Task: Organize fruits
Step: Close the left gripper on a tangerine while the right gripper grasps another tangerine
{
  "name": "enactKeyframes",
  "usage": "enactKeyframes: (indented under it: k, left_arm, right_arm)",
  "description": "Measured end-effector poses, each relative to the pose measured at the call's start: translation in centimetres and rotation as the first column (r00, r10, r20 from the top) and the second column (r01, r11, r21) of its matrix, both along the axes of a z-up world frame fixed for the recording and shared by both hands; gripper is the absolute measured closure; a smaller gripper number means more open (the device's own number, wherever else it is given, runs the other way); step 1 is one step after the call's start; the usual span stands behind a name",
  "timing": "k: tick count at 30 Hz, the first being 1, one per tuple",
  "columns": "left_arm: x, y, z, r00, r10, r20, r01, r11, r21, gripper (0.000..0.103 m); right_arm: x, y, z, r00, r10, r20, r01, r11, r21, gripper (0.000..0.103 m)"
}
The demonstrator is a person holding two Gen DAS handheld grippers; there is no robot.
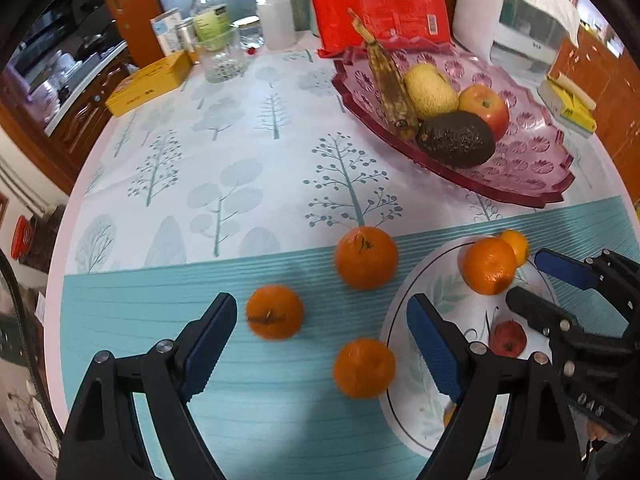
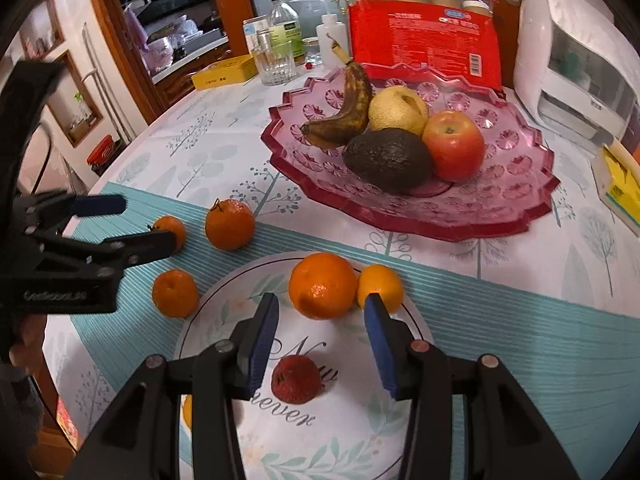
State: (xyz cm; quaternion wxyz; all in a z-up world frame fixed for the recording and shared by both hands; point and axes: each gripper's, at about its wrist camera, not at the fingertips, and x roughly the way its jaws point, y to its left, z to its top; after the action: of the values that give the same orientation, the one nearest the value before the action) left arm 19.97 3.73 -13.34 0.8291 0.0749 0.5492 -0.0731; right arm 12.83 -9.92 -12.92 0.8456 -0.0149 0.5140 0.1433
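Note:
Three tangerines lie loose on the teal mat: one far (image 1: 366, 258), one left (image 1: 274, 312), one near (image 1: 364, 369). A white plate (image 1: 416, 408) holds two tangerines (image 1: 488, 266) and a small red fruit (image 1: 508, 338). My left gripper (image 1: 322, 340) is open and empty, just behind the left and near tangerines. My right gripper (image 2: 320, 340) is open and empty over the plate (image 2: 360, 432), above the red fruit (image 2: 296, 380) and behind the large tangerine (image 2: 322, 285). A pink glass bowl (image 2: 500, 208) holds a banana, pear, apple and avocado.
Behind the bowl stand a red package (image 2: 424, 36), bottles and a glass (image 2: 276, 60), a yellow box (image 2: 224, 72) and a white appliance (image 2: 576, 64). A yellow sponge pack (image 2: 620, 188) lies at the right. The round table's edge (image 1: 60, 264) runs close on the left.

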Motion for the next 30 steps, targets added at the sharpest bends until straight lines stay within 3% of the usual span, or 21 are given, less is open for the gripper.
enactKeyframes:
  k: [9, 19, 22, 27, 29, 30]
  left_arm:
    - [3.4, -1.5, -2.5, 0.998, -0.033, -0.046, 0.034, 0.999, 0.007, 0.017]
    - [5.1, -1.9, -4.3, 0.996, -0.036, -0.08, 0.036, 0.999, -0.004, 0.017]
    - [5.3, -1.9, -4.7, 0.995, -0.04, -0.094, 0.039, 0.999, -0.014, 0.025]
    - [5.5, -2.1, -5.2, 0.99, -0.055, -0.127, 0.047, 0.997, -0.066, 0.05]
    - [5.5, -2.1, -5.3, 0.988, -0.065, -0.14, 0.051, 0.994, -0.1, 0.059]
    - [5.4, -2.3, -5.3, 0.988, -0.064, -0.138, 0.052, 0.994, -0.094, 0.059]
  right_arm:
    - [1.0, 2.0, -1.3, 0.996, 0.081, 0.034, -0.077, 0.993, -0.093, 0.057]
    - [0.7, 3.5, -2.3, 0.983, 0.161, 0.085, -0.139, 0.966, -0.219, 0.049]
    - [0.2, 4.3, -2.7, 0.976, 0.195, 0.099, -0.162, 0.949, -0.27, 0.045]
    - [-0.4, 5.5, -3.3, 0.962, 0.243, 0.126, -0.18, 0.909, -0.377, 0.046]
    - [-0.6, 5.9, -3.6, 0.957, 0.258, 0.133, -0.181, 0.89, -0.419, 0.051]
    - [-0.7, 6.1, -3.7, 0.955, 0.26, 0.143, -0.173, 0.879, -0.445, 0.058]
